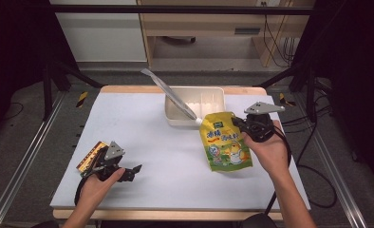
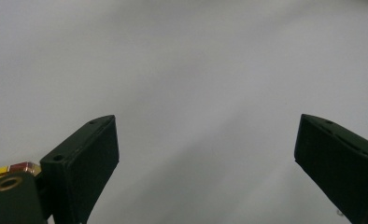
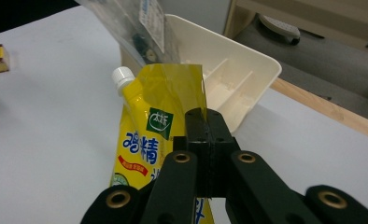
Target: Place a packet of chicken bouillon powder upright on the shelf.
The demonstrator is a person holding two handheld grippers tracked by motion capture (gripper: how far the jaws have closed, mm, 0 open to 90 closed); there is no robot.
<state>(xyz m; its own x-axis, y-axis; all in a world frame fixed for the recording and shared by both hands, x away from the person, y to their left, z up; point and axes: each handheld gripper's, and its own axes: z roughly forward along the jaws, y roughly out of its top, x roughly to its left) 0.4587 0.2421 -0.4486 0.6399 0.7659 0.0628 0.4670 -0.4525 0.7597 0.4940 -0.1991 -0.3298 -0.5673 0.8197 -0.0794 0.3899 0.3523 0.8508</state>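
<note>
A yellow spouted pouch (image 1: pixel 224 140) with a white cap lies right of the table's middle, just in front of the cream tray (image 1: pixel 212 95). My right gripper (image 1: pixel 238 125) is shut on the pouch's upper right edge; in the right gripper view the jaws (image 3: pixel 210 135) pinch the yellow pouch (image 3: pixel 159 126) next to the cream tray (image 3: pixel 247 70). My left gripper (image 1: pixel 136 170) rests open near the front left of the table, and the left gripper view shows its jaws (image 2: pixel 205 154) spread wide over bare white surface.
A clear plastic bag (image 1: pixel 168 92) leans out of the tray's left side. A small yellow and red packet (image 1: pixel 90 156) lies beside my left hand. The white mat (image 1: pixel 142 128) has free room in the middle.
</note>
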